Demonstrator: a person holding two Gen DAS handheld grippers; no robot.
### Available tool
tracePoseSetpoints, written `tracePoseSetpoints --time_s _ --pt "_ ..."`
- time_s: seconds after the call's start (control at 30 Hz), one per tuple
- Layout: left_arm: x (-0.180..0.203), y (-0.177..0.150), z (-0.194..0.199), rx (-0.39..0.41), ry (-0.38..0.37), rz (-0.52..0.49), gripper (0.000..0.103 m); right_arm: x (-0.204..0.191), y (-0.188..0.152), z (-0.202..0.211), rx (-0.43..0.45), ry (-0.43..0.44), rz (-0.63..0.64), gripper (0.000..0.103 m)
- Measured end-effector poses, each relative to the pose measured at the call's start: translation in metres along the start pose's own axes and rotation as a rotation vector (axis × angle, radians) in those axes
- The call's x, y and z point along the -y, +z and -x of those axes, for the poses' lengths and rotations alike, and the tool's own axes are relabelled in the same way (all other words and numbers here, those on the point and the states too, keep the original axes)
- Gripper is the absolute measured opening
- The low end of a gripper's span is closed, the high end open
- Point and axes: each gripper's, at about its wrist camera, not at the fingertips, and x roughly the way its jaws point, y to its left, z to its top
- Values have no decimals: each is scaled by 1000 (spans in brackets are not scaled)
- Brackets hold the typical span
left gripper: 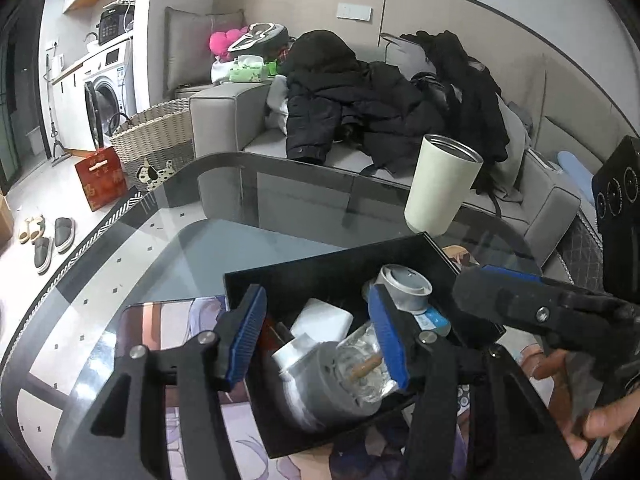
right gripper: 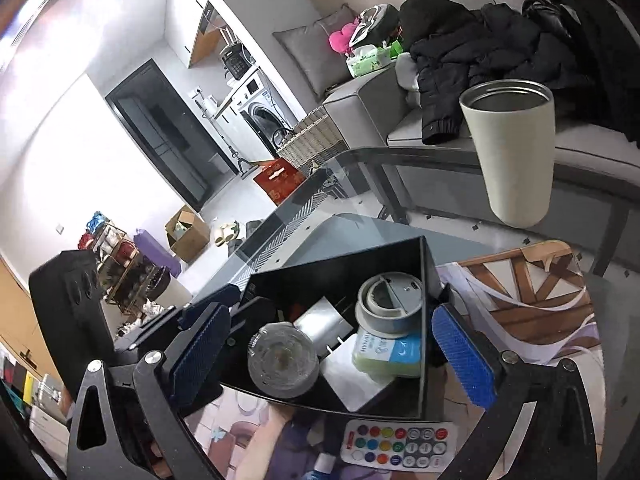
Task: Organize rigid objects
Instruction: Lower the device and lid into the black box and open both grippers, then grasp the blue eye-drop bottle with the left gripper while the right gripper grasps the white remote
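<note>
A black open box (left gripper: 312,268) (right gripper: 336,264) sits on a printed mat on the glass table. Inside lie a grey-capped glass bottle (left gripper: 344,372) (right gripper: 282,360), a white block (left gripper: 322,320), a round grey device (left gripper: 404,286) (right gripper: 386,300) and a green-and-blue pack (right gripper: 390,354). My left gripper (left gripper: 318,340) is open, its blue pads either side of the bottle over the box, not touching it. My right gripper (right gripper: 334,348) is open, straddling the box; it also shows in the left wrist view (left gripper: 520,300). A white remote with coloured buttons (right gripper: 396,444) lies on the mat in front of the box.
A tall cream tumbler (left gripper: 440,184) (right gripper: 516,152) stands on the table behind the box. A grey sofa (left gripper: 228,116) piled with dark clothes is beyond the table edge. A wicker basket (left gripper: 156,140) and red box (left gripper: 100,176) sit on the floor at left.
</note>
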Motion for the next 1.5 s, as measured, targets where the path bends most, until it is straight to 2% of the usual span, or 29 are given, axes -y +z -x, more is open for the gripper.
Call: tracePoseSetpoints --time_s 0.1,0.3,0.4,0.47,0.5,0.53,0.57,0.67,0.73,0.77,0.87,0.97,1.07,1.2,1.3,1.4,1.47,1.5 --pt "2 -1 2 8 4 -4 53 -8 0 4 -3 -45 74 103" --pt "8 -4 4 6 -1 -14 54 -34 -2 15 17 65 192 102" --pt "9 -6 5 -1 -1 -13 54 -43 -6 19 41 8 229 102" --pt "8 -8 7 -12 1 0 55 -48 -7 14 30 -67 262 102" --pt "8 -10 9 -17 5 8 58 -48 -8 12 10 -77 263 102" --pt "9 -13 12 -22 3 10 66 -46 -8 12 -8 -55 250 102" --pt "10 -15 15 -25 3 8 69 -43 -9 12 -20 -44 236 102" --pt "17 -20 28 -16 1 -17 71 -33 -15 21 -23 -36 233 103" --pt "20 -22 35 -12 12 -40 81 -29 -19 34 4 -63 259 103" --pt "22 -25 40 -12 19 -44 83 -29 -21 40 13 -73 278 103" --pt "26 -33 52 -22 -17 -34 84 -23 -26 55 14 -100 307 103" --pt "39 -43 61 -31 -26 -72 84 -10 -30 61 -30 -102 292 103" --pt "49 -52 60 -73 -39 -73 84 1 -33 48 -142 -126 304 103" --pt "60 -75 43 -204 -68 -92 84 11 -57 32 -282 -120 347 103" --pt "67 -93 31 -271 -66 -132 83 17 -70 23 -331 -113 385 103" --pt "68 -99 20 -312 -75 -127 81 21 -77 12 -361 -93 404 103" --pt "68 -100 16 -317 -59 -130 75 23 -79 4 -380 -89 408 103" --pt "68 -100 13 -326 -59 -126 62 21 -81 0 -389 -81 415 103"
